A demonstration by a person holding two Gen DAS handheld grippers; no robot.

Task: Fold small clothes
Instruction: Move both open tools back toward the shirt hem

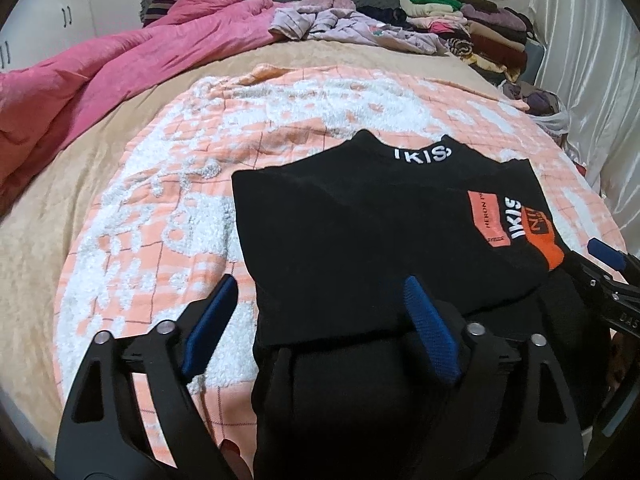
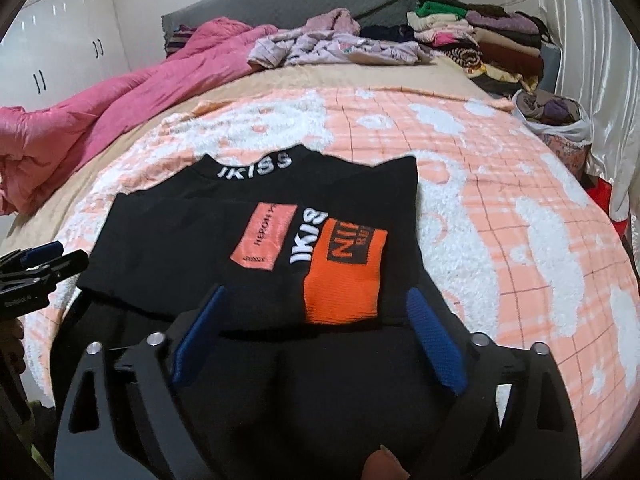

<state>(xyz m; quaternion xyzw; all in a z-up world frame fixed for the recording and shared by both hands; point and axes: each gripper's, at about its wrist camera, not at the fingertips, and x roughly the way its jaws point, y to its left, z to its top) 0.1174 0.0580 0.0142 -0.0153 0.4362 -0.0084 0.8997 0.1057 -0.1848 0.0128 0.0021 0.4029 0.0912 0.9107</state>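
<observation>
A small black top (image 1: 360,224) with white "IKISS" lettering and orange patches lies partly folded on the orange and white blanket (image 1: 168,208); it also shows in the right wrist view (image 2: 208,248). My left gripper (image 1: 320,292) is open over the top's near left edge, its right finger above the fabric. My right gripper (image 2: 316,304) is open over the top's near right part, just below the orange patch (image 2: 344,280). Neither holds anything. The right gripper shows at the left view's right edge (image 1: 608,264), the left gripper at the right view's left edge (image 2: 44,260).
The blanket lies on a beige bedspread (image 1: 48,216). A pink duvet (image 1: 120,64) is bunched at the left. Loose lilac clothes (image 2: 328,44) and stacks of folded clothes (image 2: 492,40) sit at the far end. A bag of clothes (image 2: 556,116) stands by the right curtain.
</observation>
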